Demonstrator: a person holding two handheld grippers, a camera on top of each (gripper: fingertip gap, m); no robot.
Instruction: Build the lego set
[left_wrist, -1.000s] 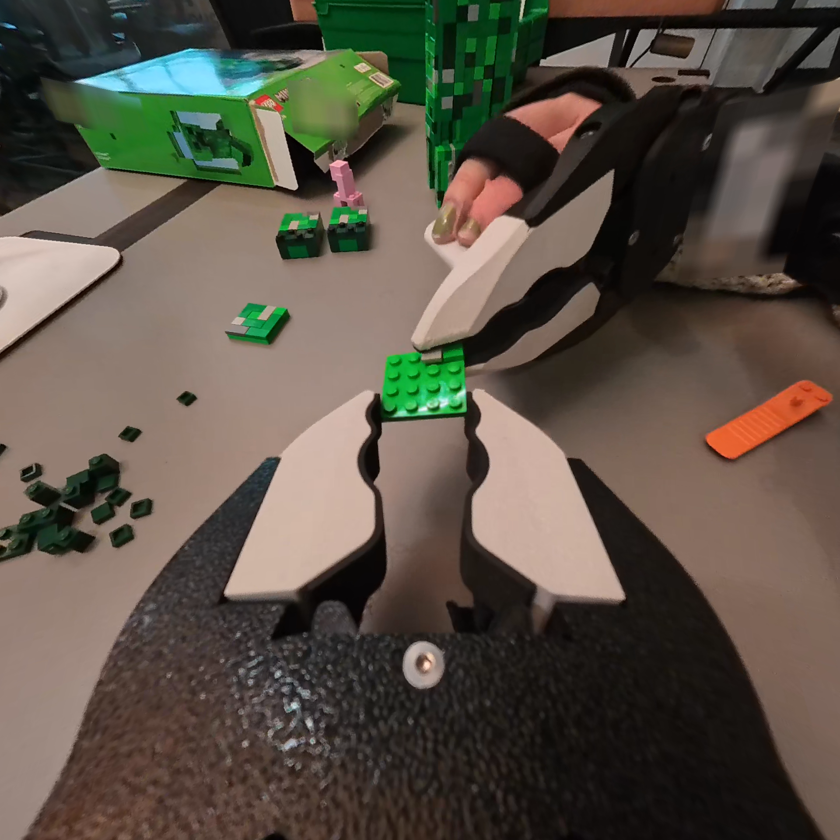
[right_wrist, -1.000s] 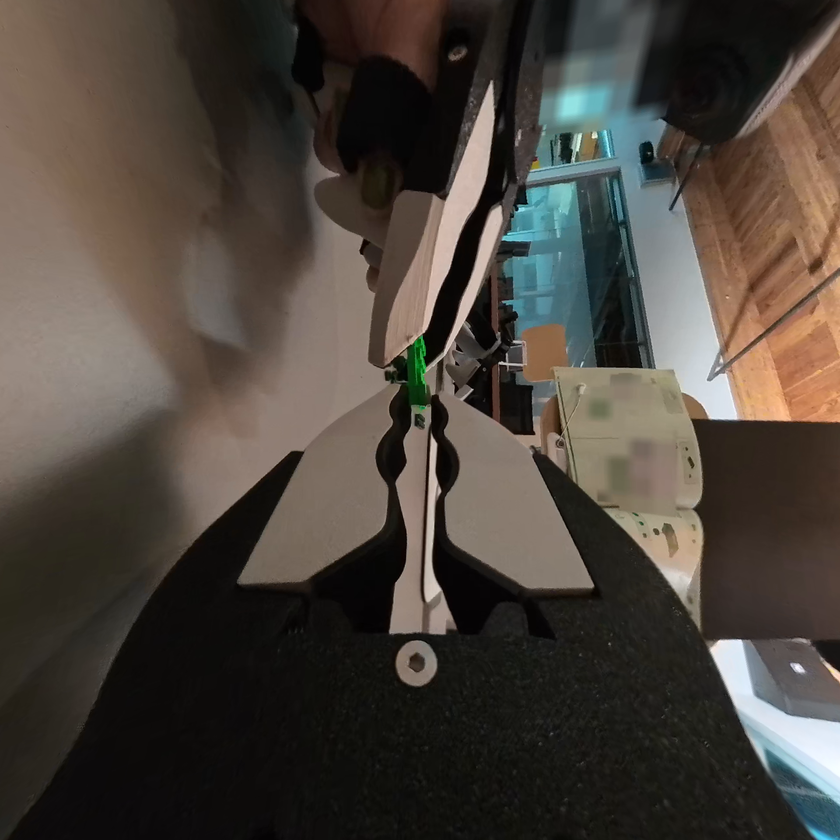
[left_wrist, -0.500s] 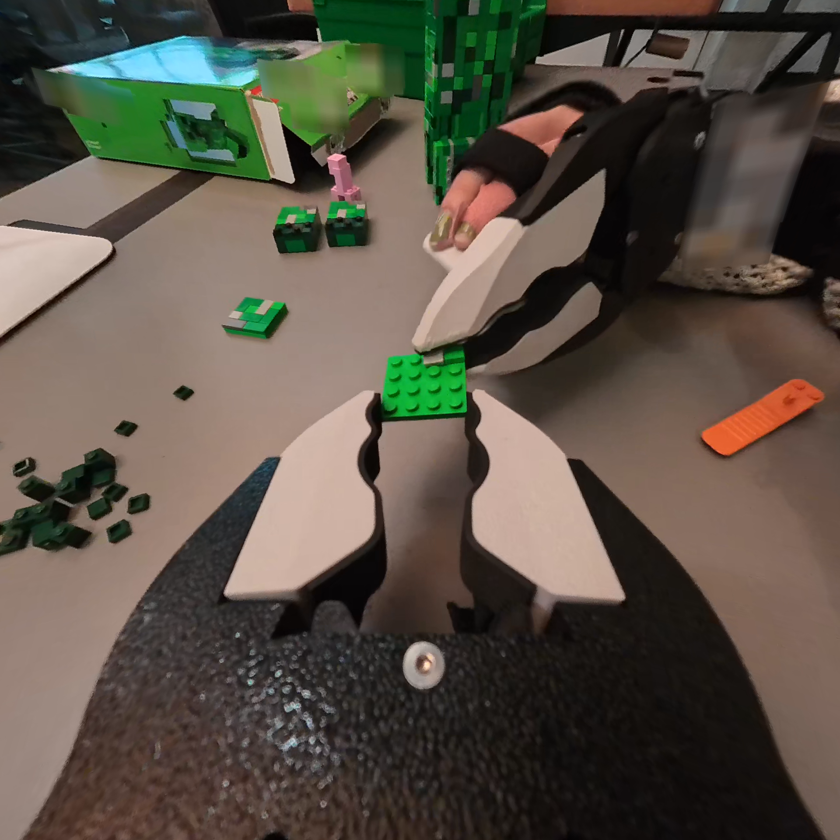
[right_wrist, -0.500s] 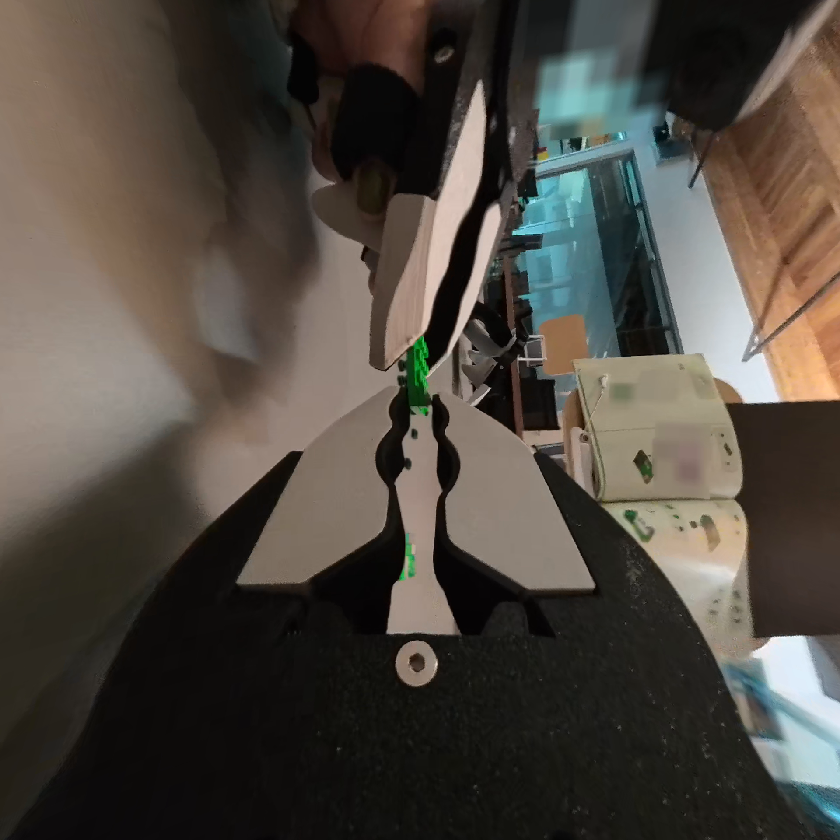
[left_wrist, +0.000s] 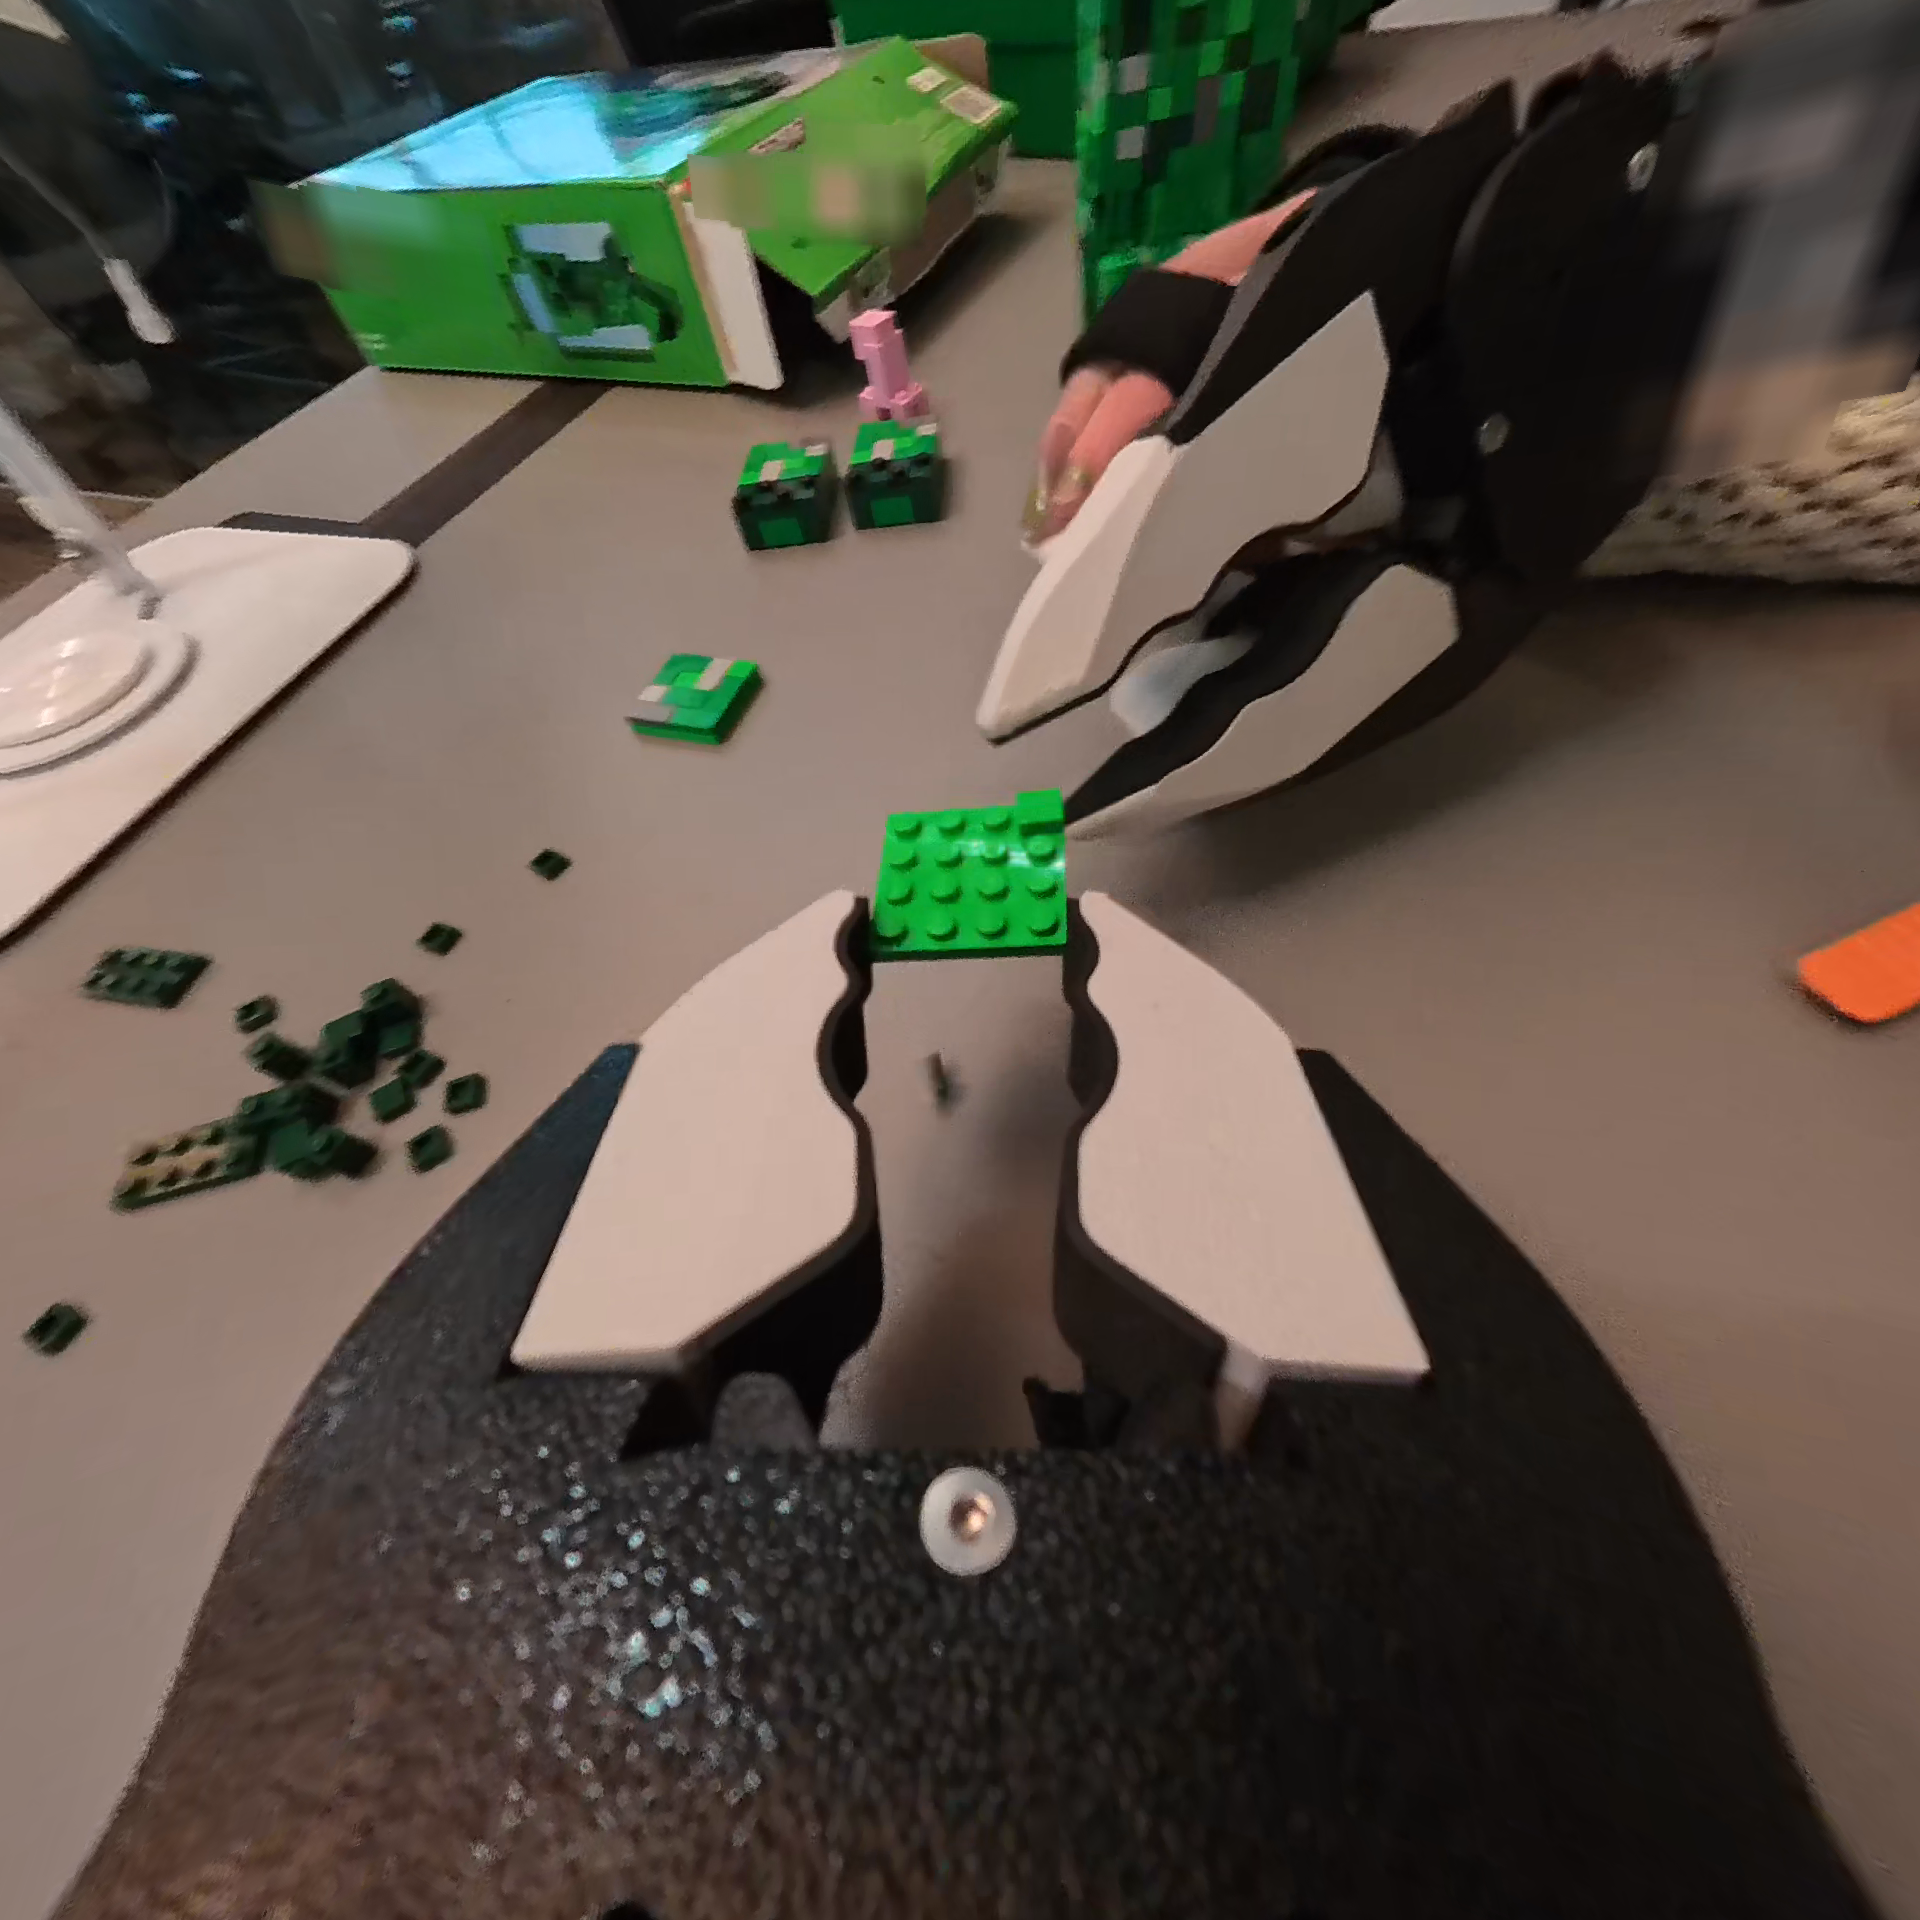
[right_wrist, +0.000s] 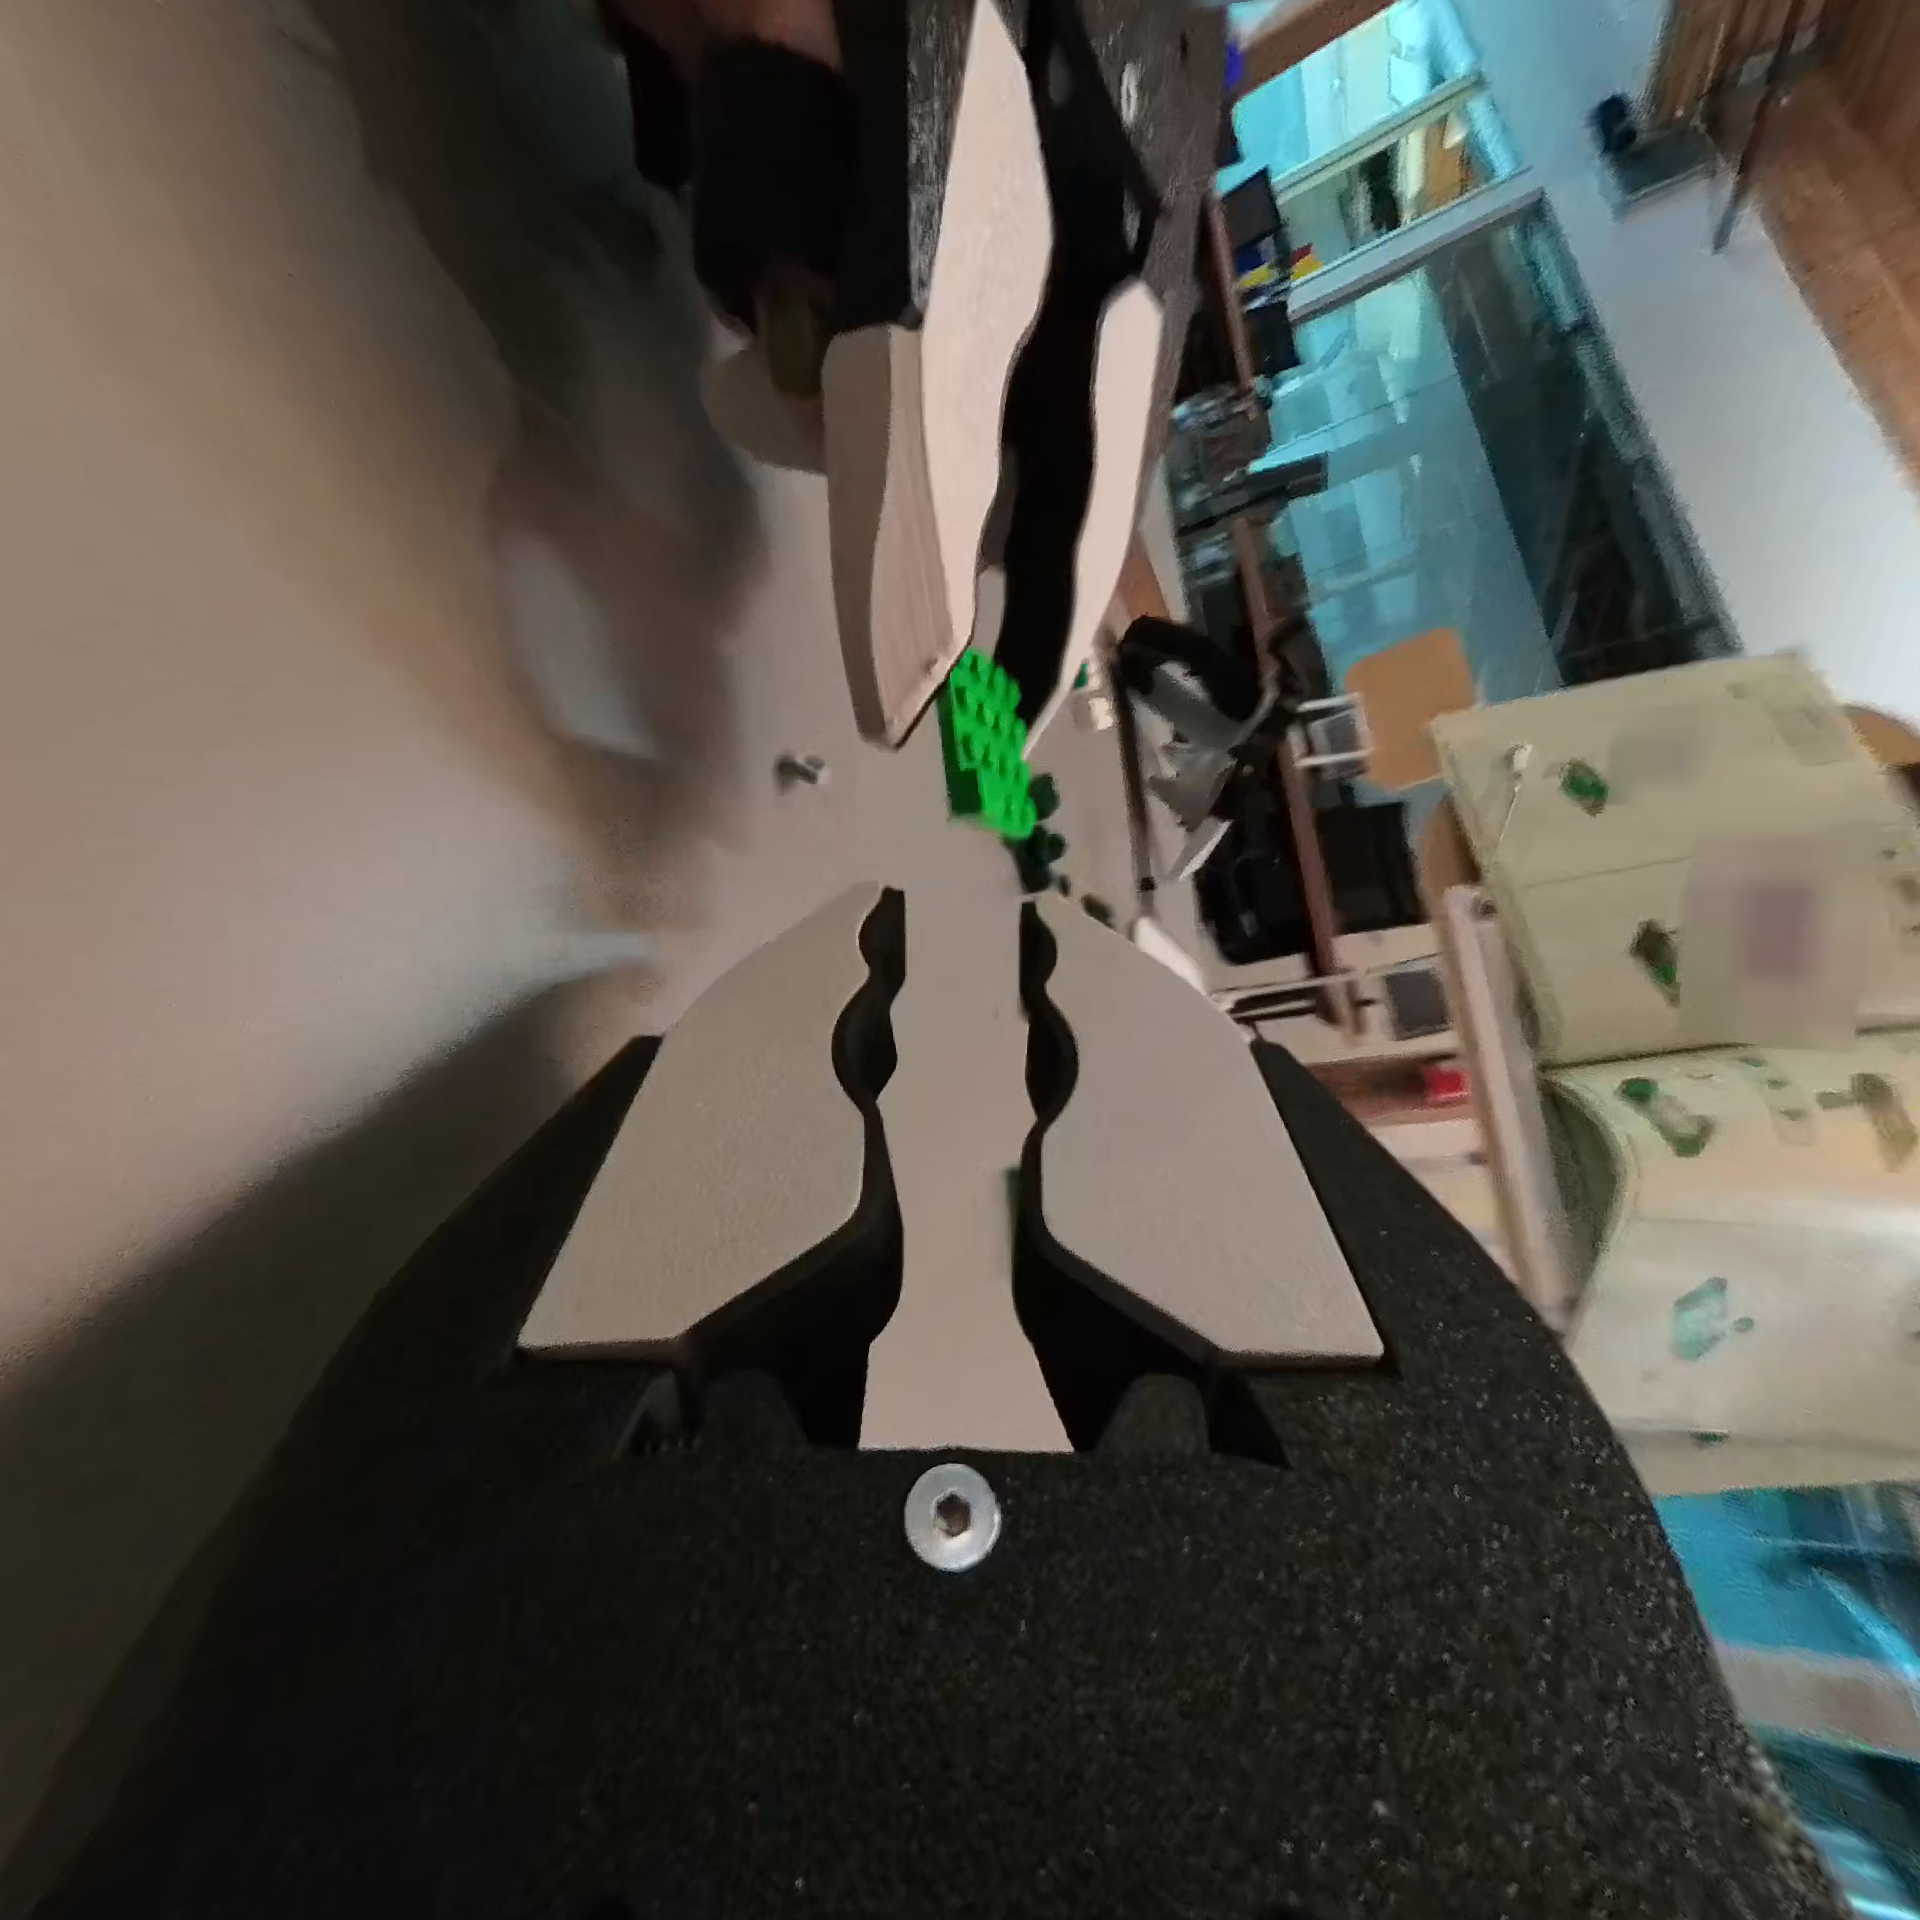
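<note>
Trouble could start with the big things first: the grey table (left_wrist: 1455, 1039) is flat and hard, so a dropped piece would bounce away. The left gripper (left_wrist: 966, 914) squeezes the bright green plate (left_wrist: 971, 883) by its two sides, right at the tips, with only the near part of the plate between them. That is a small hold, so a push from above could tip the plate or pop it out. The right gripper (left_wrist: 1039, 774) is just behind the plate with its jaws a little way apart and nothing in them. Its lower tip is very close to the small green piece (left_wrist: 1039, 805) on the plate's far right corner, and I think a bump there could knock that piece loose. The pile of dark green bits (left_wrist: 312, 1081) is well off to the left, so reaching for one means a long trip. A tiny dark speck (left_wrist: 940, 1075) on the table between the left fingers may be a stray bit that is easy to lose.
</note>
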